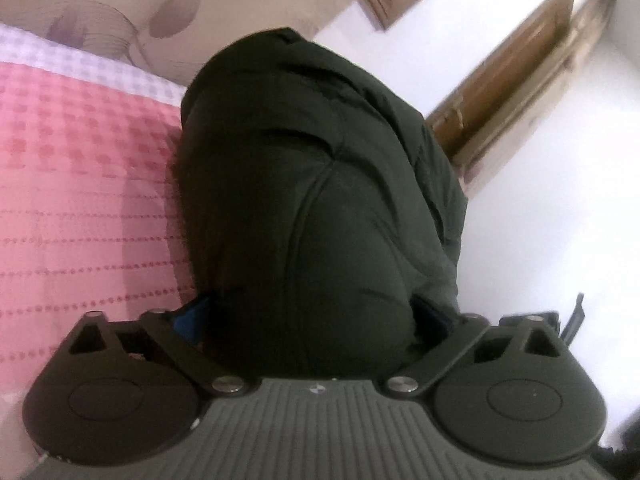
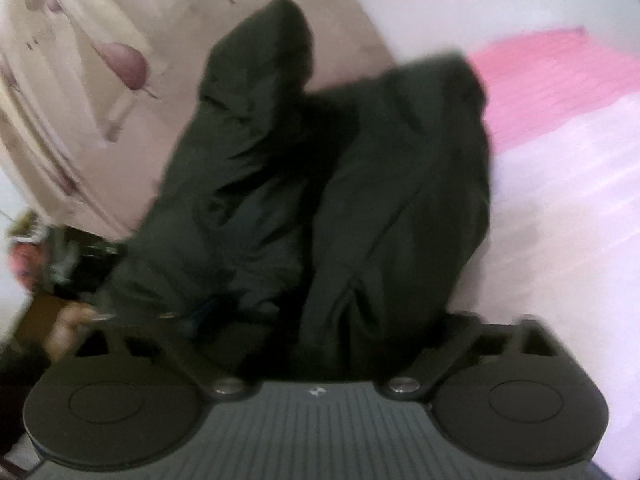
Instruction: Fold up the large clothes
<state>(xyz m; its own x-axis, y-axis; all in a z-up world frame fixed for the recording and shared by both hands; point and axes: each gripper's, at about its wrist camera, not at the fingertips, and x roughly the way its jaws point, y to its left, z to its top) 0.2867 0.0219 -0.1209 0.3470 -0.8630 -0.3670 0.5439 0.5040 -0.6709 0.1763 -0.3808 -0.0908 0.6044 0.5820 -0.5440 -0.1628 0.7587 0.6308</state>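
A bulky dark green padded jacket (image 1: 320,180) lies bunched at the edge of a bed with a pink cover (image 1: 80,180). In the left wrist view its puffy bulk fills the gap of my left gripper (image 1: 310,312) and touches the blue pads (image 1: 188,320) on both sides. In the blurred right wrist view the jacket (image 2: 400,180) shows as two humps with a deep crease between them. It spills over my right gripper (image 2: 316,316) and hides the fingertips, so their grip is unclear.
A beige surface with purple flower prints (image 1: 120,0) stands behind the bed. A wooden door (image 1: 520,80) is set in the white wall to the right. In the right wrist view a person's hand (image 2: 68,328) and dark clutter (image 2: 60,256) sit at the left.
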